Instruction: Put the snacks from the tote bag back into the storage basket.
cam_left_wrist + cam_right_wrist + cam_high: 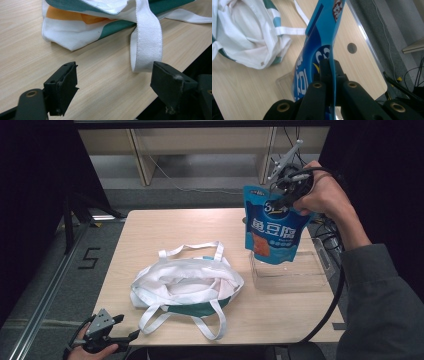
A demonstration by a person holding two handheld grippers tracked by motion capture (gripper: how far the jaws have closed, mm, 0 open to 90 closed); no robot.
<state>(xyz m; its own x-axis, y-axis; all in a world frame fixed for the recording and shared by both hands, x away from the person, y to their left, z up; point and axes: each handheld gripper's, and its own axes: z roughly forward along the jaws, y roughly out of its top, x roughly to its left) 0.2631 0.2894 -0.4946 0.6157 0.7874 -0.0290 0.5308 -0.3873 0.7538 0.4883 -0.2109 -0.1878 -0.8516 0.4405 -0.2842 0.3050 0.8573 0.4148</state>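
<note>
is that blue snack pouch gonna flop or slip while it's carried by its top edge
Probably holds its shape: the blue pouch hangs flat and straight from the right gripper, barely sagging. It looks light, since a pinch at the top seam carries it. The glossy film could slip, and it may swing when moved.

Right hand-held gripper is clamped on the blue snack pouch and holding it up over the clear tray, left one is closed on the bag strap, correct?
Not quite. The left hand-held gripper is open, its jaws apart and off the white strap, as the left gripper view shows. The rest stands.
</note>
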